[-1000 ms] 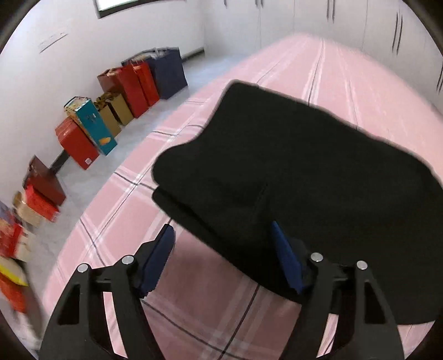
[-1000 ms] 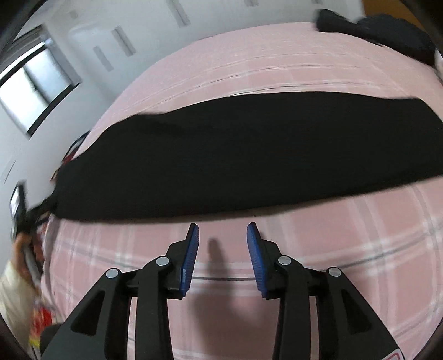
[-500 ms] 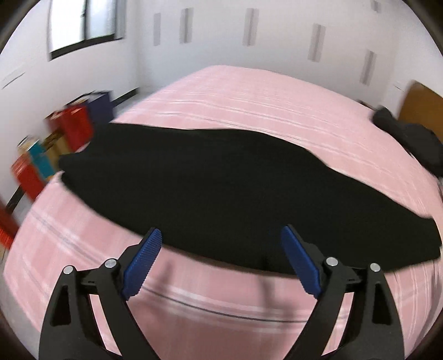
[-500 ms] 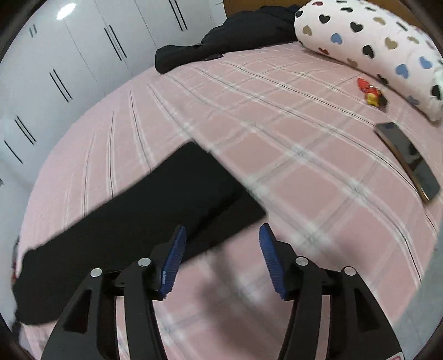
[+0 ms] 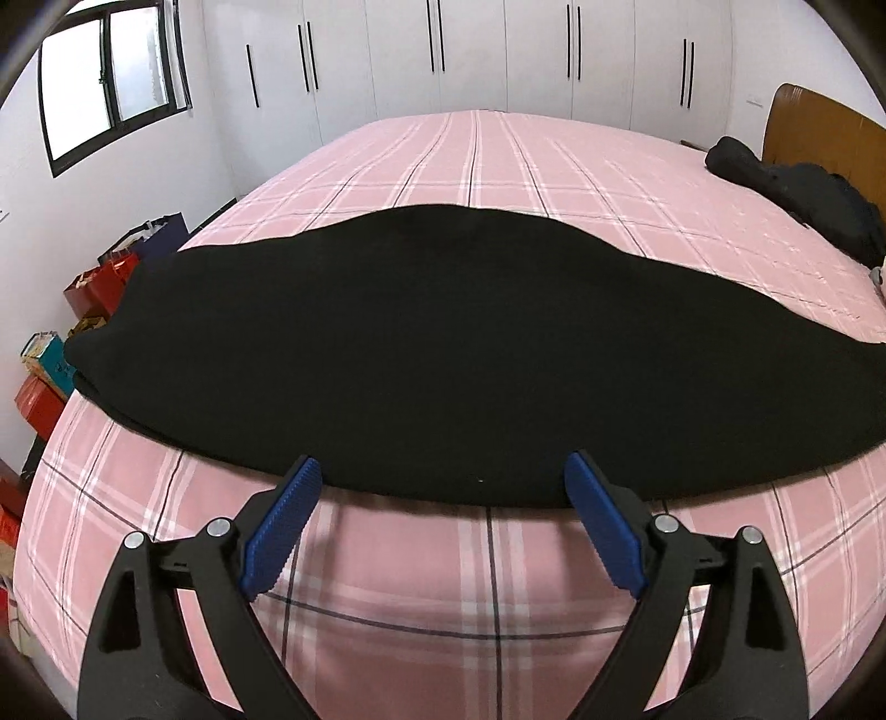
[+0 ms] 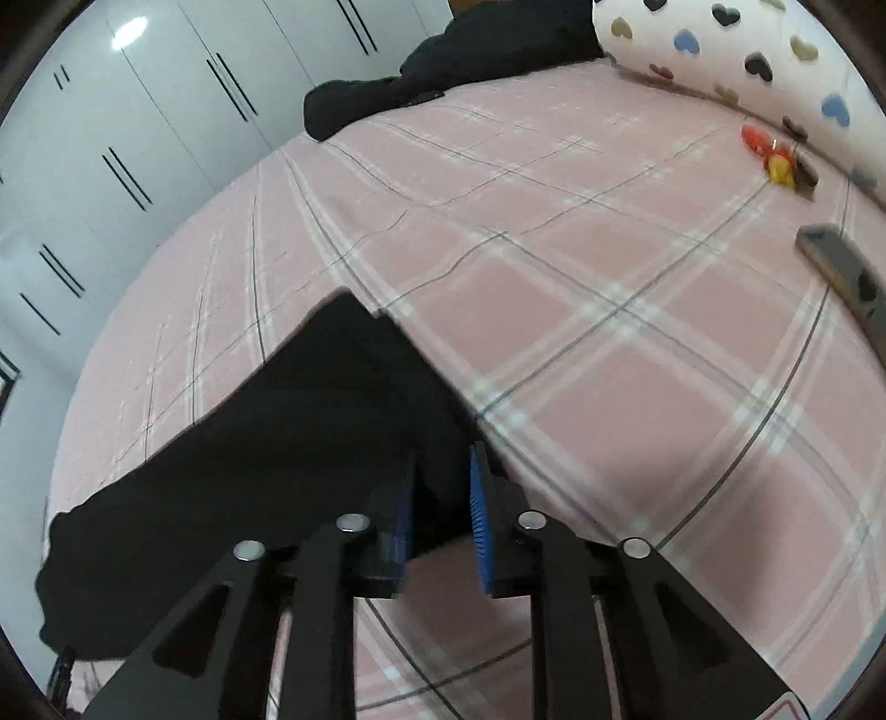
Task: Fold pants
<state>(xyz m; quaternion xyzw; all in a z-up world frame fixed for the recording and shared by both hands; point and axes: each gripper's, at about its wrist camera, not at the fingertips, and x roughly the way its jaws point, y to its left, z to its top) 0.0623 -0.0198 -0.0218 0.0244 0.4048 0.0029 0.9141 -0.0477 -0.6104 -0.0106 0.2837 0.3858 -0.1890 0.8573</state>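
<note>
Black pants lie stretched lengthwise across a pink plaid bedspread, folded into one long dark band that runs from the left edge of the bed toward its right side in the left wrist view. Just short of the band's near edge hangs the left gripper, its blue-padded fingers spread wide with nothing between them; its jaws have just been opening, and only bare plaid shows in the gap.

At the leg end of the band sits the right gripper. Its jaws have just been closing, and they stand narrow with the dark cloth of the pants between the blue pads. The fabric seems pinched there (though the blur and shadow make it hard to tell how firmly the pads press).

Beyond the pants, in the right wrist view, a dark phone lies on the bedspread near the right edge, and a small red and yellow toy lies further up, close to a white pillow with heart prints. A heap of dark clothes rests by the wooden headboard. White wardrobe doors line the far wall, and coloured bags and boxes stand on the floor under the window.
</note>
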